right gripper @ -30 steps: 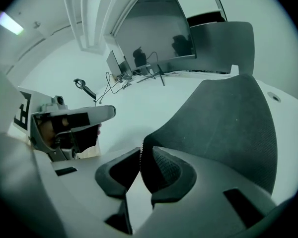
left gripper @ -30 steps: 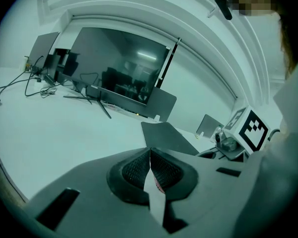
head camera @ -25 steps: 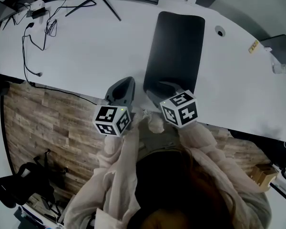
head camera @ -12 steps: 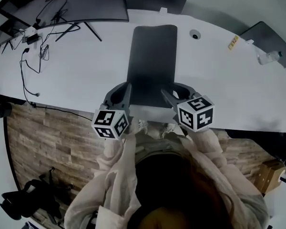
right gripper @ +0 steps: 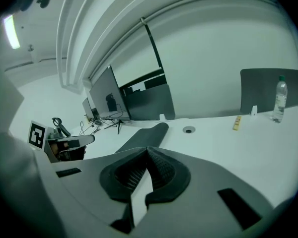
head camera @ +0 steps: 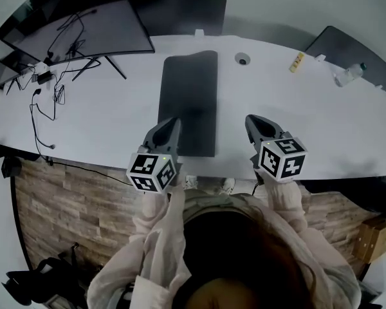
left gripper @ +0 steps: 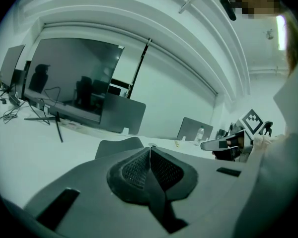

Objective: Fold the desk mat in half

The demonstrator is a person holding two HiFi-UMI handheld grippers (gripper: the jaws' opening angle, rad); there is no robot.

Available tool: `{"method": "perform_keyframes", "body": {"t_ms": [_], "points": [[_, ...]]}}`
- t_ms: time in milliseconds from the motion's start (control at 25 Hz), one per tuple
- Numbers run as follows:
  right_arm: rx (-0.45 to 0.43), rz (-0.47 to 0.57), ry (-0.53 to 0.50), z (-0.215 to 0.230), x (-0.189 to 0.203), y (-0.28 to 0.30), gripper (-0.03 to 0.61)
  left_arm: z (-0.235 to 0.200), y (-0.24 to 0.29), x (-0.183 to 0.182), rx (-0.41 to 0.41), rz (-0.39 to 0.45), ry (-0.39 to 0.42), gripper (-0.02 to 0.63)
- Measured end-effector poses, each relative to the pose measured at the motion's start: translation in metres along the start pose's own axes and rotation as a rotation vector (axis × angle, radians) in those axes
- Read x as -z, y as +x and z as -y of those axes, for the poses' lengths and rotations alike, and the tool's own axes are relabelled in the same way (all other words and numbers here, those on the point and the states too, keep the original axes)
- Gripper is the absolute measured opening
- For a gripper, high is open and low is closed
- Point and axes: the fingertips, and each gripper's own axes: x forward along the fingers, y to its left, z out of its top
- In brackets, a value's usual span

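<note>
Nearest, two light sleeves (head camera: 156, 219) lead to two hand-held grippers, one marker cube on each, held over the near edge of one white desk (head camera: 103, 118).

Left gripper (head camera: 175, 121): its pads are pressed together with nothing between them. It sits over the near left corner of the desk mat (head camera: 190, 98); whether it touches the mat cannot be told.

Right gripper (head camera: 251, 118): its pads are likewise pressed together and empty. It stands over bare desk, to the right of the mat and apart from it.

One desk mat is counted. It is dark, long and narrow and lies flat on the desk. Its short near edge is close to the desk's front edge, between the two grippers, and it runs away from the person.

Beyond the mat's far end, to the right, is one round desk opening (head camera: 242, 58), then one small yellow item (head camera: 297, 62) and one clear bottle (head camera: 347, 74). On the far left stands one monitor (head camera: 96, 28) on a splayed stand, with loose cables (head camera: 48, 98) beside it.
</note>
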Motion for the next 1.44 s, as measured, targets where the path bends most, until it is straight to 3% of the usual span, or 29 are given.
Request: {"method": "perform_keyframes", "body": {"t_ms": [240,640,1440], "points": [[0.068,0.056,-0.028,0.033,-0.013,-0.03,0.014,0.022,0.013,-0.008,0.029,-0.006,0.033,0.028],[0.124,0.114,0.009,0.059,-0.013,-0.052,0.014,0.034,0.026,-0.01,0.049,-0.023,0.056,0.028],[0.056,0.082,-0.008,0.043,-0.009,-0.02,0.014,0.021,0.034,-0.004,0.038,-0.044,0.054,0.028]]}}
